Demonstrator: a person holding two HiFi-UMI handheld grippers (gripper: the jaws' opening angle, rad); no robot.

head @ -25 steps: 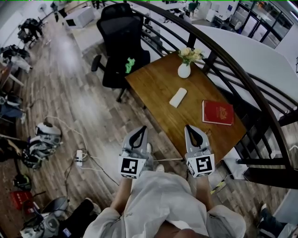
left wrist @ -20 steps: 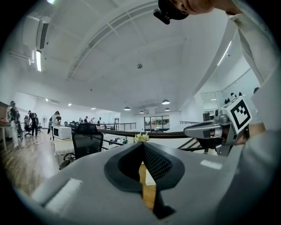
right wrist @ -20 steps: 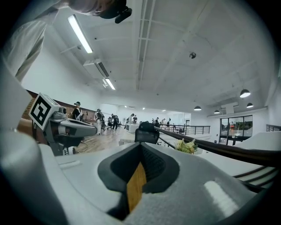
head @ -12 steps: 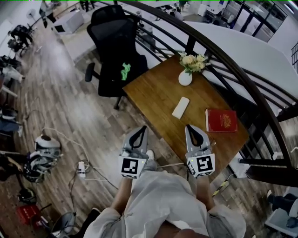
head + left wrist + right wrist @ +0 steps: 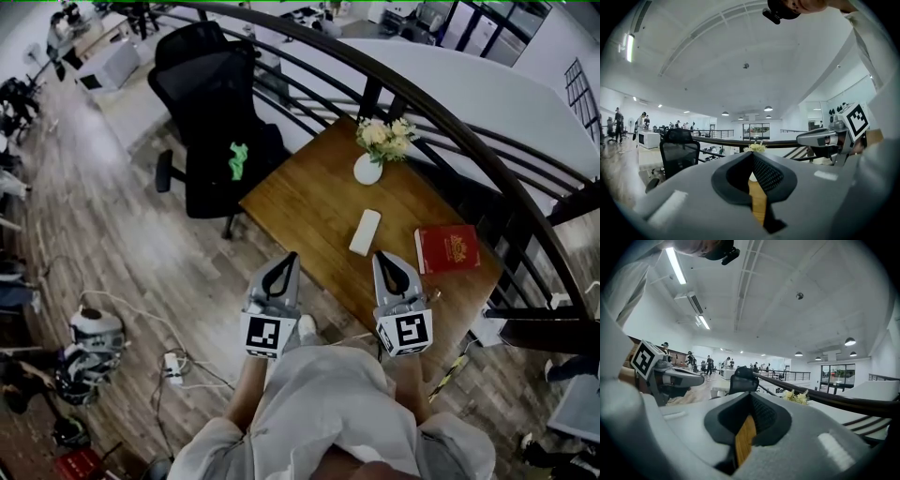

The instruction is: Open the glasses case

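In the head view, you hold both grippers level in front of you at the near edge of a wooden table [image 5: 305,202]. Your left gripper [image 5: 287,261] hangs over the floor just off the table's corner, and your right gripper [image 5: 382,259] is over the table's near edge. The white glasses case [image 5: 365,232] lies closed on the tabletop just ahead of the right gripper, touching neither claw. It sits between a white vase of flowers [image 5: 368,169] further back and a red book [image 5: 446,249] to its right. A black office chair [image 5: 214,108] with something green [image 5: 238,160] on its seat stands left of the table, and a dark railing [image 5: 441,112] curves behind it. In the left gripper view, the left gripper [image 5: 751,155] has its tips pressed together with nothing between them. Only a strip of table wood shows through the hollow behind the tips, and your other gripper [image 5: 829,137] is off to the right. In the right gripper view, the right gripper [image 5: 750,394] is likewise fully closed and empty. The flowers [image 5: 797,397] and the chair [image 5: 743,379] show beyond it.
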